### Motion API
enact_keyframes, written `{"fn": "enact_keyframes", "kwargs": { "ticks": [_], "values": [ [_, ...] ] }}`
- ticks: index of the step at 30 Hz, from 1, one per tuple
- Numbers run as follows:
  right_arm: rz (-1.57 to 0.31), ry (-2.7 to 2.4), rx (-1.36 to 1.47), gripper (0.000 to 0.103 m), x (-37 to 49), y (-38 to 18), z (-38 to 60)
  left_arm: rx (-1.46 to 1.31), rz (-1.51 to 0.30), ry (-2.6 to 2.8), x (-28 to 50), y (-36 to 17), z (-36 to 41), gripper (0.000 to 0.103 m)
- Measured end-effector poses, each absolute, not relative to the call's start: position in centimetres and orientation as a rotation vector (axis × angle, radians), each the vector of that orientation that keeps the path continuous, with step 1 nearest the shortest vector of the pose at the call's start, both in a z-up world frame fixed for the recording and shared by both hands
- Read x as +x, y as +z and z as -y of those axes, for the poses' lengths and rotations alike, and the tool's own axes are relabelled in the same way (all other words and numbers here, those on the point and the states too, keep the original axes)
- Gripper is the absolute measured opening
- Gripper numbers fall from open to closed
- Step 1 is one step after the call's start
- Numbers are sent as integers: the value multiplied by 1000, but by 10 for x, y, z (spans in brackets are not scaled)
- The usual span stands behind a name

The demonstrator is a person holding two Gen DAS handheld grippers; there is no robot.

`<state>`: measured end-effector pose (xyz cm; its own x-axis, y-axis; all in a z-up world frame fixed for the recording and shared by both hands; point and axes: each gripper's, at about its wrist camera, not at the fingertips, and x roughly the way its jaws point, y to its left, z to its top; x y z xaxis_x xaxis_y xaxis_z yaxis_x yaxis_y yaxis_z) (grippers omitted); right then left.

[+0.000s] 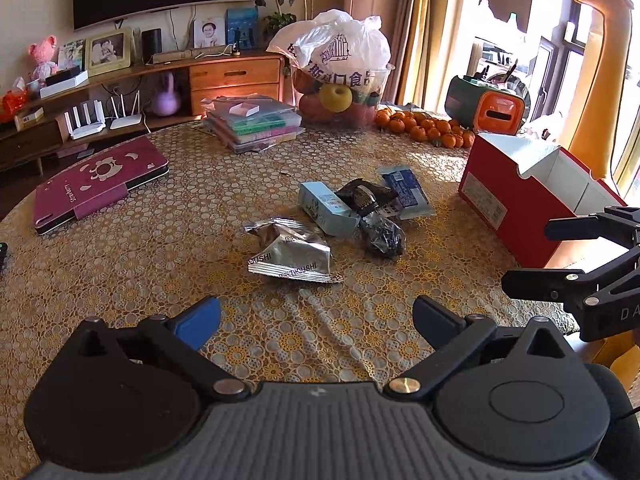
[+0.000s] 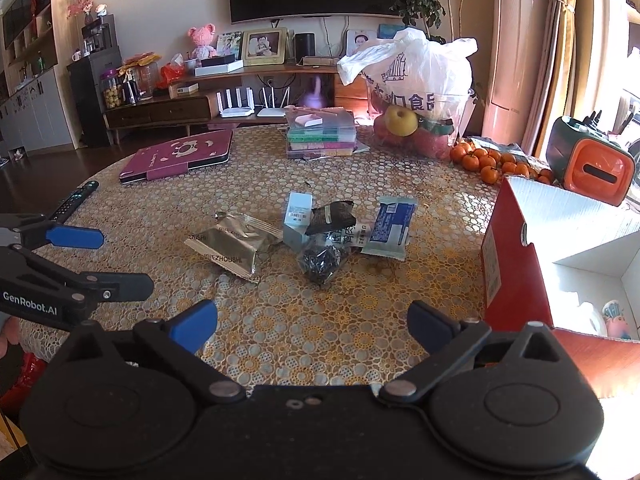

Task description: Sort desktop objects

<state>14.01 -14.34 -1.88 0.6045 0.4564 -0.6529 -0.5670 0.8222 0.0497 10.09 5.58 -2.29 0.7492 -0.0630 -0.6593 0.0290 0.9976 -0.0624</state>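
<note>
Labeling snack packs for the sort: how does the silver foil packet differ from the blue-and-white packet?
The silver foil packet is metallic silver with "ZHOUSHI" lettering; the blue-and-white packet is matte, with a dark blue printed panel. The silver foil packet looks puffed and crinkled and lies apart, left of the cluster; the blue-and-white packet lies flatter on the cluster's right, its edge against the black wrappers. Both are sealed, lie on the table, and are untouched by either gripper.

Ahead of both tools lie a crumpled silver packet (image 1: 290,255), a pale blue carton (image 1: 326,208), a dark wrapped snack (image 1: 372,216) and a blue sachet (image 1: 408,192), clustered beside the open red box (image 1: 516,204).
</note>
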Motion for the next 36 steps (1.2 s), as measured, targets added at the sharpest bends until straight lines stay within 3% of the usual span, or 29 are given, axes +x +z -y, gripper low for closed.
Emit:
{"fn": "enact_keyframes", "kwargs": {
  "ticks": [18, 36],
  "values": [
    [-745, 563, -172, 101, 179, -48, 128, -97, -705, -8, 132, -47, -77, 103],
    [-779, 556, -204, 89, 225, -85, 102, -101, -694, -10, 184, -85, -75, 102]
  ]
}}
